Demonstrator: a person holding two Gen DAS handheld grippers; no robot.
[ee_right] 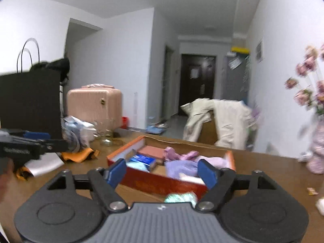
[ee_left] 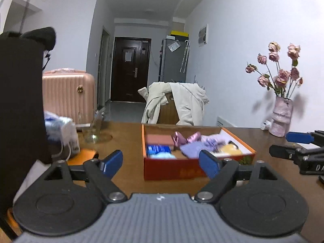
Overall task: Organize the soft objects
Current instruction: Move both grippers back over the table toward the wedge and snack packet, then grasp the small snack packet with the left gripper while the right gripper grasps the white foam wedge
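On the brown wooden table (ee_left: 125, 139) stands an open orange-red box (ee_left: 172, 170), and both claws face it with nothing between their blue pads. In the left wrist view the left gripper (ee_left: 161, 163) is spread wide, its fingers framing the box's near wall; the box lies at twelve o'clock from the claw, just beyond the fingertips and apart from them. Inside the box lie soft things: a lilac cloth (ee_left: 192, 148) near the middle, a pink bow-like piece (ee_left: 185, 138) behind it at about twelve, a yellow item (ee_left: 231, 148) at its three o'clock, and a blue packet (ee_left: 159, 149) at its nine. In the right wrist view the right gripper (ee_right: 162, 171) is likewise wide and empty, with the box (ee_right: 162, 183) at twelve o'clock, its corner turned toward the claw. A small green-white bundle (ee_right: 181, 197) lies on the table outside the box, at six o'clock from it, close under the claw's body. A pink vase of roses (ee_left: 281, 119) stands at two o'clock in the left view, and a black bag (ee_left: 20, 101) at nine.
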